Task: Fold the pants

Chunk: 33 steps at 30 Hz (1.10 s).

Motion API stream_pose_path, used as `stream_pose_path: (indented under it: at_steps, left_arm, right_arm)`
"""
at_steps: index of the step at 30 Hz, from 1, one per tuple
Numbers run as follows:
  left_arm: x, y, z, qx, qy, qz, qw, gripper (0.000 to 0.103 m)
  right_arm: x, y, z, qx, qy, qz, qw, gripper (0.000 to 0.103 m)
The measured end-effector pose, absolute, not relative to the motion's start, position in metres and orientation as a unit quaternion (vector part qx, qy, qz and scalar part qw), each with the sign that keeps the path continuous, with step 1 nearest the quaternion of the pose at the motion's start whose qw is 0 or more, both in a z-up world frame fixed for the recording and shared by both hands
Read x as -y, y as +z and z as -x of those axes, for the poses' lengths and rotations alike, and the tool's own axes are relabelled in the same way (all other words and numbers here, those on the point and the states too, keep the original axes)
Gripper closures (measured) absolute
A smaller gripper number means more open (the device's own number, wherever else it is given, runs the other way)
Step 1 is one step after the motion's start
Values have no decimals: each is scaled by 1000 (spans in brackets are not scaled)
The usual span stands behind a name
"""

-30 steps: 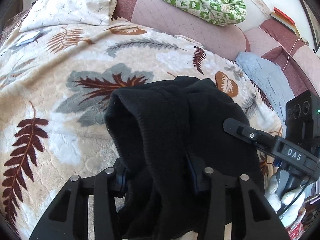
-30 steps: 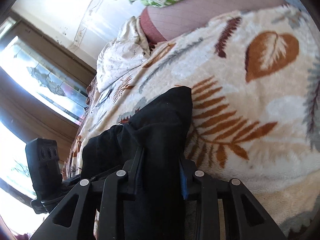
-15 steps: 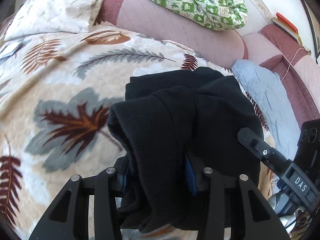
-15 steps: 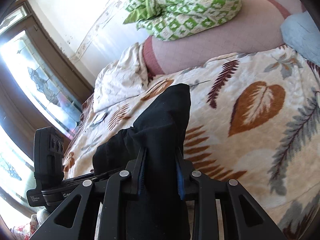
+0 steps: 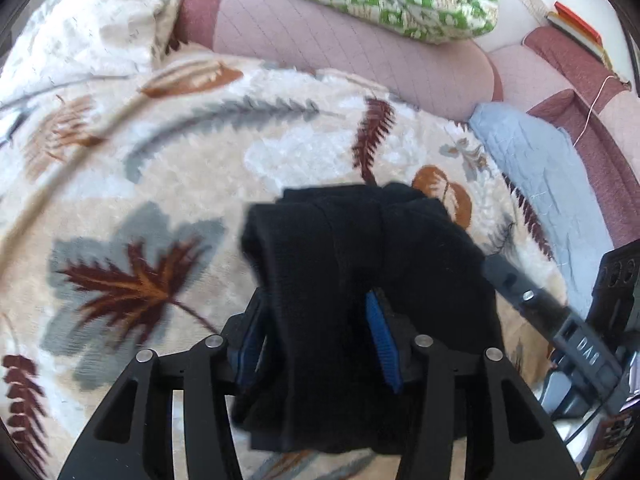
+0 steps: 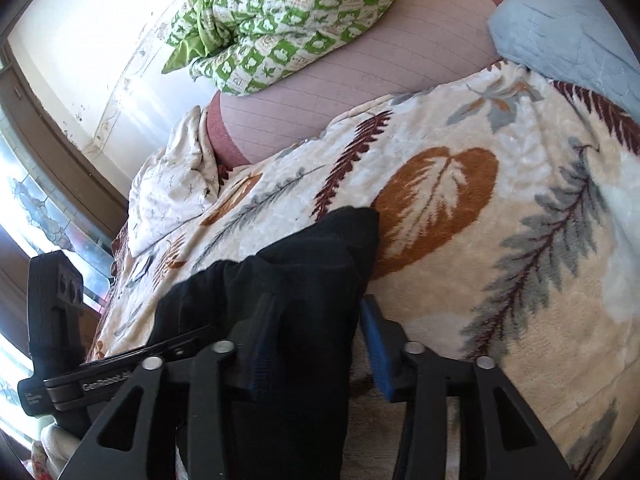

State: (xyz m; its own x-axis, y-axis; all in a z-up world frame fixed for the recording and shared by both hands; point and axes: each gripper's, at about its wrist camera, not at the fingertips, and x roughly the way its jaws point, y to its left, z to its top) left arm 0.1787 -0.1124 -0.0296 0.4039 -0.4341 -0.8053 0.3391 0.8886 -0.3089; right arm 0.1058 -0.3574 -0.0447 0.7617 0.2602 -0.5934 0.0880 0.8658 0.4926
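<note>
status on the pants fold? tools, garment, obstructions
Left tool and right tool both shut on black pants. Pants bunched, lifted over leaf blanket. Nothing in the way.

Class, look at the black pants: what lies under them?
Around the black pants the leaf-print blanket shows, so it likely continues beneath. Whatever is directly under the bundle is covered. Both the left gripper and right gripper hold them.

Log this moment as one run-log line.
left gripper: shut on black knit pants | right gripper: shut on pants | pants bunched over leaf-print fleece blanket
</note>
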Motion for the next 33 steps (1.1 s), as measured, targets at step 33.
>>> stream_pose_path:
  at_steps: [33]
  left_arm:
    - [127,-29,-212,-503,-235,89,827,35]
  right_arm:
    - [279,-41,-74,-396,91,-120,906,32]
